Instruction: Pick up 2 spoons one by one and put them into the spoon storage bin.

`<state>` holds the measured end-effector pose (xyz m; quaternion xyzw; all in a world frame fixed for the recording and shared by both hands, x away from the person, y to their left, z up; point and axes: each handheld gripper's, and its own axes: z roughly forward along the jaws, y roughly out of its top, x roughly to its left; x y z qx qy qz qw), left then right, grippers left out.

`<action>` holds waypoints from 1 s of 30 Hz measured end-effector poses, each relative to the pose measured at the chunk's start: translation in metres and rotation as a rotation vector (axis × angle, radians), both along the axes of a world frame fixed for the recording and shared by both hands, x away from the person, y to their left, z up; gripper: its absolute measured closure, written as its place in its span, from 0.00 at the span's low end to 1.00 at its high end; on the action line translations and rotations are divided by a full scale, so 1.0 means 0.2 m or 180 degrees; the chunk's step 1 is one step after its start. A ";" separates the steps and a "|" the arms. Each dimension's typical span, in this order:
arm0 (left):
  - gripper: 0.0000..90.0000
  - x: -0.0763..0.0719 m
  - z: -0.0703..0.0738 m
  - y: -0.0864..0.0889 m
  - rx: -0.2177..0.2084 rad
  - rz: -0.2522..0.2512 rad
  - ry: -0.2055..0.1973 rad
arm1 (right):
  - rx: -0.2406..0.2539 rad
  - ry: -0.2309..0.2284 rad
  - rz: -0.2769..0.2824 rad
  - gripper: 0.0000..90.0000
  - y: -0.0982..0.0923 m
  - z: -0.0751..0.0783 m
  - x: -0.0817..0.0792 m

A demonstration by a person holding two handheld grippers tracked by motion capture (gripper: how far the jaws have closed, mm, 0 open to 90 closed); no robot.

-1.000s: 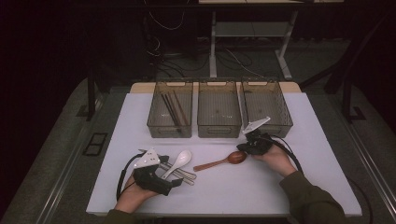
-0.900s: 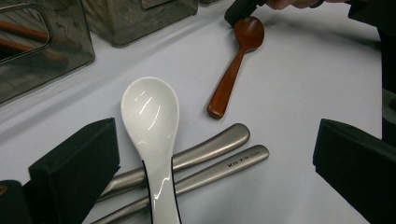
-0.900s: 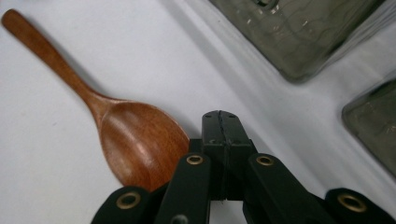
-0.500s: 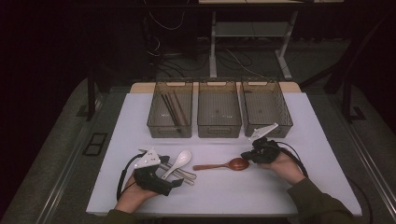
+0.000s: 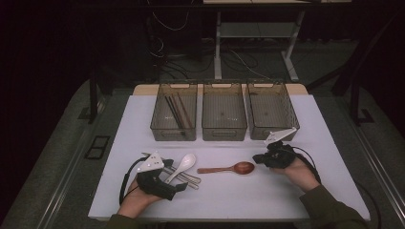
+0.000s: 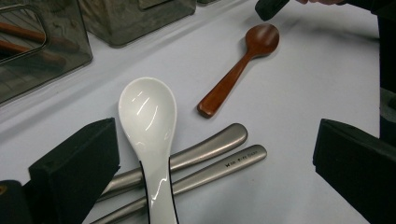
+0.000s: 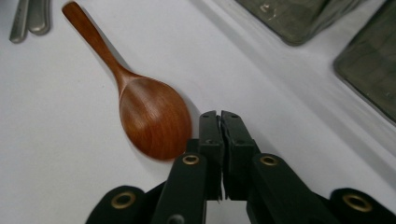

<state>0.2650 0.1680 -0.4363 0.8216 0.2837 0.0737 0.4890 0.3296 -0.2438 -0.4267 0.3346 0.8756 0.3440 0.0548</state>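
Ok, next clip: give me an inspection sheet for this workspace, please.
Surface: white table, flat.
Job's things: wooden spoon lying mid-table, bowl toward the right claw; white ceramic spoon resting across two metal handles.
Clutter: three clear bins in a row at the back; left bin holds dark sticks.
Grippers: left claw open around the white spoon; right claw shut, empty, beside the wooden spoon's bowl.
Cables: one trails from each claw.
Surroundings: dark floor, desk legs, loose wires.

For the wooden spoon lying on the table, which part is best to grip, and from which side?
Probably grip the wooden spoon at mid-handle, coming from above with jaws across its width. The handle is narrow, straight and clear of other cutlery; the bowl is wide and rounded.
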 end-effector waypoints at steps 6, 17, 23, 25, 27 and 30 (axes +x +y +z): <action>0.00 0.00 0.00 0.00 0.0004 0.0005 -0.0003 | 0.0263 0.0012 -0.0046 0.75 -0.06 0.02 -0.03; 0.00 0.00 0.00 0.00 0.0016 -0.0003 -0.0006 | 0.0347 0.0154 0.0186 0.62 0.03 -0.05 -0.04; 0.00 0.00 0.00 0.00 0.0020 -0.0006 -0.0006 | 0.0284 0.0137 0.0247 0.59 0.08 -0.08 -0.04; 0.00 0.00 0.00 0.00 0.0023 -0.0009 -0.0006 | 0.0278 0.0137 0.0264 0.59 0.08 -0.08 -0.04; 0.00 0.00 0.00 0.00 0.0020 -0.0007 -0.0002 | 0.0277 0.0129 0.0264 0.59 0.09 -0.08 -0.04; 0.00 0.00 0.00 0.00 0.0021 -0.0007 -0.0004 | 0.0274 0.0127 0.0277 0.59 0.09 -0.09 -0.04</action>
